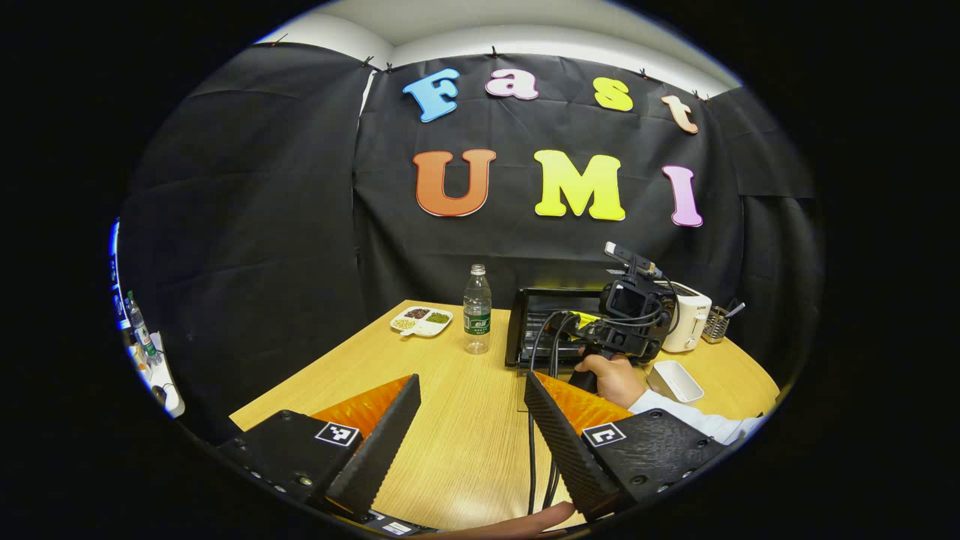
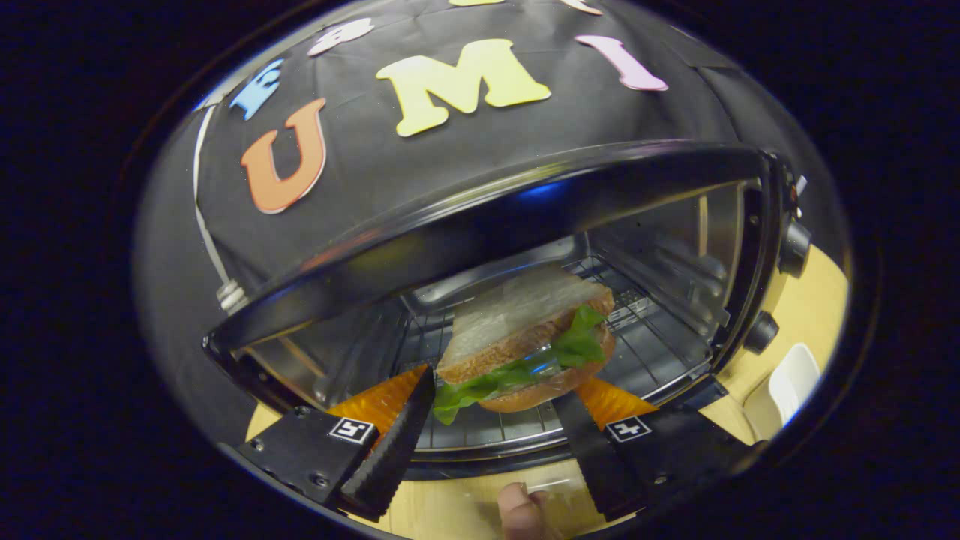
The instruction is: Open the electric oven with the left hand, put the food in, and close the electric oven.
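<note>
Right gripper view: the right gripper (image 2: 491, 409) is at the mouth of the electric oven (image 2: 480, 225), whose door is open. The sandwich (image 2: 525, 341), bread over lettuce and a bun-like base, lies between and just ahead of the fingertips, inside the oven cavity and over the wire rack (image 2: 645, 352). The left finger (image 2: 397, 442) stands just beside the lettuce edge; the right finger sits under or against the sandwich's lower right side. Firm pressure from both fingers cannot be confirmed, so whether the sandwich is gripped or merely resting cannot be told. The jaws stand moderately apart. Two control knobs (image 2: 793, 247) sit on the oven's right-hand panel. A white container (image 2: 787, 386) stands on the wooden table (image 2: 814, 300) beside the oven.

Left gripper view: the left gripper (image 1: 471, 409) is above the table, well back from the oven, jaws wide apart with nothing between them. Farther off, a hand (image 1: 611, 379) with a white sleeve holds the other gripper at the oven front. A water bottle (image 1: 477, 309) stands upright left of the oven; a divided white dish (image 1: 421, 320) lies to the bottle's left. A white toaster (image 1: 686, 319) and a utensil holder (image 1: 718, 322) stand to the oven's right.
</note>
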A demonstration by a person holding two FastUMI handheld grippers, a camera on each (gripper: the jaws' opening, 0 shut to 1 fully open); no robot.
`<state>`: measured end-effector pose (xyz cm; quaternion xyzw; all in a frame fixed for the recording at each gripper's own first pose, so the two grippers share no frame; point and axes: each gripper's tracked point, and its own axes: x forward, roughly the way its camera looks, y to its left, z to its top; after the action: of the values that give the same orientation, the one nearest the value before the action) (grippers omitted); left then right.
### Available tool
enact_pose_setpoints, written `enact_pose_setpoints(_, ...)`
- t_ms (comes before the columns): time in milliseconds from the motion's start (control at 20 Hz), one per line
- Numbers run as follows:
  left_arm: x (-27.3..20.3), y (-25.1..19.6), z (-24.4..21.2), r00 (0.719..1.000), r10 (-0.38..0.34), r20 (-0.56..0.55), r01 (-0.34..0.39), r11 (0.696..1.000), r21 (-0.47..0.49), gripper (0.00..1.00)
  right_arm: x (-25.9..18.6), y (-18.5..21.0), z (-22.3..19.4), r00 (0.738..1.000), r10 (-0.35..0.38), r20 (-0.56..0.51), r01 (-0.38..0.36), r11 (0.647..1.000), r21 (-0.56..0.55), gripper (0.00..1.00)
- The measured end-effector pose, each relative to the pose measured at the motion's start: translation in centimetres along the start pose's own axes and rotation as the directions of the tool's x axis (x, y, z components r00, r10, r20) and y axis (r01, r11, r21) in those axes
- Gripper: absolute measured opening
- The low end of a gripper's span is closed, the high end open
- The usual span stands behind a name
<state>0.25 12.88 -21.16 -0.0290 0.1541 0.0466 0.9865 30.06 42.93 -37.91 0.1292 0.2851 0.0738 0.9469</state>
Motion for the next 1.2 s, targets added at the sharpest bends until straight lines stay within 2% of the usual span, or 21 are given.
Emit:
enact_pose_setpoints(50,0.0,-0.1,0.0,1.000,-0.001,0.001,0.001,1.000,-0.002,0.93,-0.3,0.0,-0.1,1.000,0.002,-0.011,-0.002,1.000,-0.027,0.97)
enact_pose_setpoints(150,0.2,-0.4,0.0,1.000,-0.002,0.008,0.002,1.000,0.003,0.93,-1.3,0.1,-0.2,0.999,0.012,-0.045,-0.015,0.998,-0.058,0.97)
enact_pose_setpoints(300,1.3,0.1,-0.5,1.000,0.014,0.014,-0.014,1.000,0.001,0.92,-3.6,0.3,-1.0,0.989,0.067,-0.135,-0.081,0.992,-0.102,0.97)
enact_pose_setpoints(500,2.3,-0.1,0.6,1.000,-0.007,0.010,0.007,0.998,-0.067,0.93,-7.3,-1.0,-0.1,0.985,0.107,-0.137,-0.129,0.978,-0.166,0.98)
enact_pose_setpoints(800,4.7,-1.0,2.8,0.999,-0.019,0.038,0.021,0.998,-0.064,0.92,-15.9,-4.2,4.5,0.985,0.172,-0.009,-0.167,0.946,-0.277,0.97)
enact_pose_setpoints(850,5.3,-1.5,2.7,0.999,-0.026,0.027,0.028,0.997,-0.067,0.92,-17.6,-5.0,5.3,0.984,0.177,0.017,-0.165,0.944,-0.285,0.89)
enact_pose_setpoints(950,6.4,-2.9,2.2,0.999,-0.045,0.004,0.045,0.997,-0.066,0.93,-20.9,-7.0,7.5,0.982,0.168,0.082,-0.136,0.945,-0.298,0.89)
enact_pose_setpoints(1000,6.6,-3.6,2.1,0.998,-0.058,0.001,0.058,0.996,-0.065,0.93,-22.6,-8.0,8.6,0.980,0.159,0.115,-0.118,0.946,-0.303,0.97)
enact_pose_setpoints(1050,7.1,-4.6,1.8,0.997,-0.073,-0.003,0.073,0.995,-0.066,0.93,-24.4,-8.7,9.6,0.976,0.159,0.146,-0.108,0.946,-0.307,0.89)
enact_pose_setpoints(1200,7.8,-7.5,0.7,0.994,-0.112,-0.022,0.110,0.992,-0.067,0.92,-29.6,-11.0,12.9,0.960,0.151,0.237,-0.071,0.947,-0.313,0.89)
